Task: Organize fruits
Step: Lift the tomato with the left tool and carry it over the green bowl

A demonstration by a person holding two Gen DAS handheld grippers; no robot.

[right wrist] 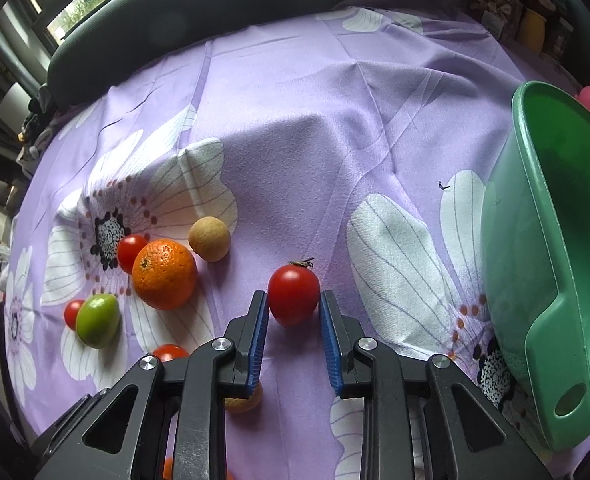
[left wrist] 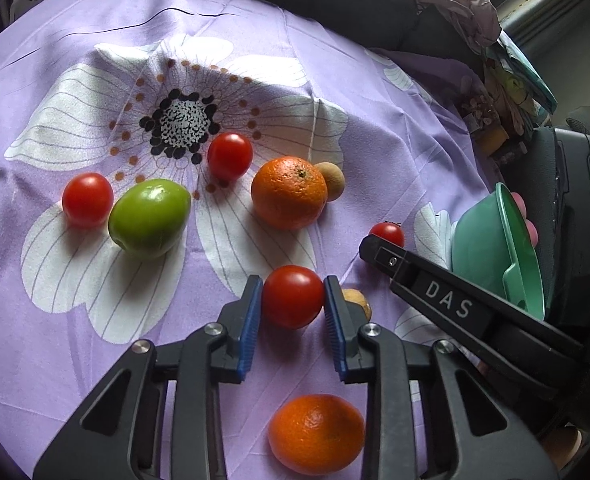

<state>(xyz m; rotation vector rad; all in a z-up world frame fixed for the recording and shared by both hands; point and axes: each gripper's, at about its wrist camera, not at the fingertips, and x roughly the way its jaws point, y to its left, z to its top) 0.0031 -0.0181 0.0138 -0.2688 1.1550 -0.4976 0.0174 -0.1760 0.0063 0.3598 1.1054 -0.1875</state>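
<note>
Fruits lie scattered on a purple flowered cloth. My left gripper is shut on a red cherry tomato, its blue pads pressing both sides. My right gripper is shut on a second cherry tomato, which has a dry stem on top. In the left wrist view, that tomato peeks out past a black finger of the right gripper. Both tomatoes rest on the cloth.
A green plastic bowl is held tilted at the right by a hand. Left of the grippers lie an orange, a green fruit, two more tomatoes and two small brown fruits. A tangerine lies under the left gripper.
</note>
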